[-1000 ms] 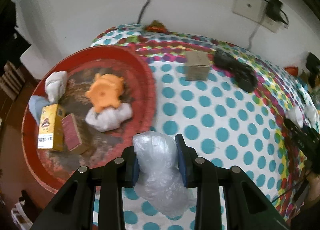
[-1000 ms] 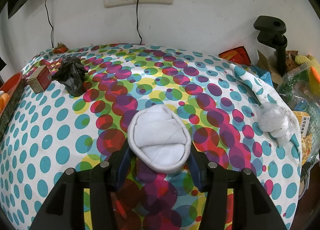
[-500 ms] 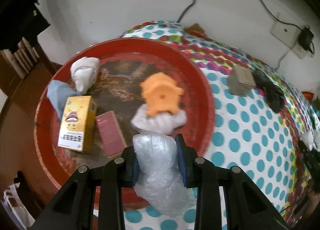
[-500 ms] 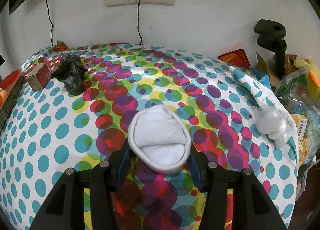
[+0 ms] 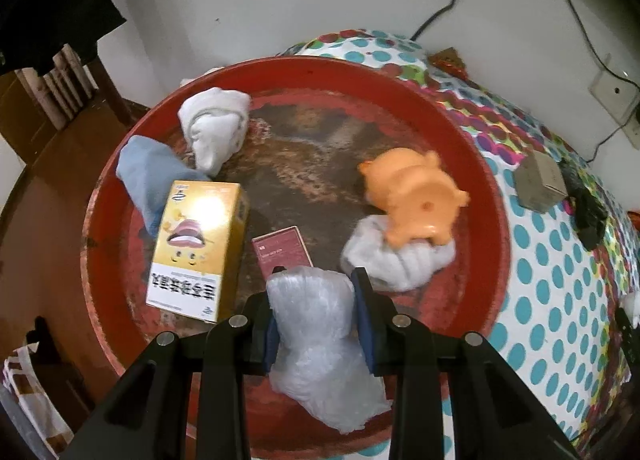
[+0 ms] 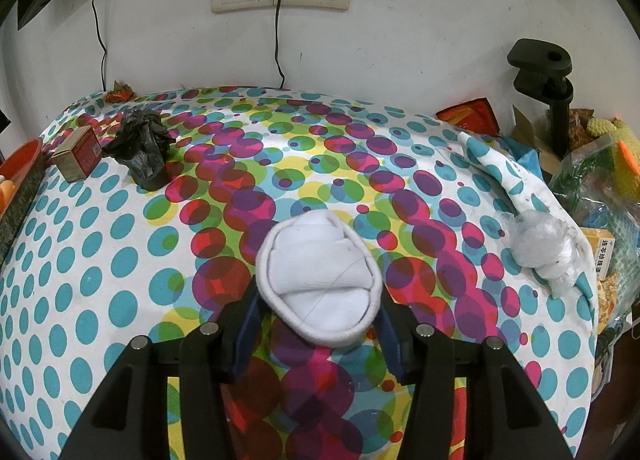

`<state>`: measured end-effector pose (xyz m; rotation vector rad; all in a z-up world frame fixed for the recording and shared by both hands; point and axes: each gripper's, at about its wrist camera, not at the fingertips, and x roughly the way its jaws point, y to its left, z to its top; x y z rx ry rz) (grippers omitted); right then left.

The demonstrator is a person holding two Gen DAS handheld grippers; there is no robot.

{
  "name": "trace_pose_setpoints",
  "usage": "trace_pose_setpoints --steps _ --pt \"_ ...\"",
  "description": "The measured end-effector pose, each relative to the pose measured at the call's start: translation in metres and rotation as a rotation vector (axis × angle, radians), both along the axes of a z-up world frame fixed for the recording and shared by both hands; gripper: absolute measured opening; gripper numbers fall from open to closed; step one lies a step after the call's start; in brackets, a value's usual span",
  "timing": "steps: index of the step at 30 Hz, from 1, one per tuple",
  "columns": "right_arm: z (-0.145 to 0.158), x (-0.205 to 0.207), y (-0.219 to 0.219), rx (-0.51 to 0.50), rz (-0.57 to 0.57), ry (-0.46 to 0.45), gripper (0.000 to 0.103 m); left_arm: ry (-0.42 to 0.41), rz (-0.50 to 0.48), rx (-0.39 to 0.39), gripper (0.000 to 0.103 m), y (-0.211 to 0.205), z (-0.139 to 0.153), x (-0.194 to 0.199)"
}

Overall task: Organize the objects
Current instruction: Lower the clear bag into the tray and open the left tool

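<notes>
**Entry: bagged bundle over the red tray, rolled sock waiting**

**Left hand-held gripper** (image 5: 316,314): jaws drawn in close, pads pressed on both sides of a crumpled clear plastic bag (image 5: 320,332). The bag hangs low in the left wrist frame, over the near part of the red tray (image 5: 494,196).

**Right hand-held gripper** (image 6: 316,324): jaws about half apart, clamped on a rolled white sock (image 6: 318,274), low centre of the right wrist frame, above the dotted tabletop (image 6: 120,260).

**Tray contents:** yellow box (image 5: 196,252), maroon card box (image 5: 282,252), orange toy (image 5: 416,202) resting partly on a white cloth bundle (image 5: 400,260), white sock roll (image 5: 214,126) and blue cloth (image 5: 154,176) at upper left.

**Step in hand (judged):** setting the bag down in the tray.
- Aim for bare floor, which seems widest at centre and top of the tray.
- Lower before letting go; the light film may cling to a pad or drift.
- Keep clear of the maroon box directly ahead of the jaws.

**Left on the tabletop:** small brown box (image 6: 78,154), black bag (image 6: 142,148), another clear bag (image 6: 540,250) at right.

**Hard to make out:**
- Whether the bag touches the tray floor; its lower end blocks that view.
- What the bag holds.
- The tray's near rim, behind the gripper frame.
- The orange toy is blurred.
- The right-edge clutter is cut off.
</notes>
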<state>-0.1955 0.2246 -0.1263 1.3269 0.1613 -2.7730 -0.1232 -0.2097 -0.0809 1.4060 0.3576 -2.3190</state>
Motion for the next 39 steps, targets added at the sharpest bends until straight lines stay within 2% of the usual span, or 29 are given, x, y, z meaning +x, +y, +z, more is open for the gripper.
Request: trace_pose_setpoints --steps 18,24,28,34,39 --pt "0.000 -0.001 0.001 -0.001 0.000 -0.001 0.053 0.004 0.015 0.009 0.033 -0.016 0.002 0.000" --pt "0.000 -0.001 0.001 -0.001 0.000 -0.001 0.053 -0.001 0.026 0.020 0.043 -0.018 0.003 0.001" --pt "0.000 0.000 0.000 0.003 0.000 0.000 0.053 0.006 0.017 -0.005 0.060 -0.017 0.009 0.003" --pt "0.001 0.000 0.000 0.003 0.001 0.000 0.053 0.014 -0.020 -0.001 0.064 -0.020 0.016 0.008" --pt "0.001 0.000 -0.001 0.014 0.001 0.003 0.053 0.011 -0.044 -0.050 0.070 -0.024 0.020 0.016"
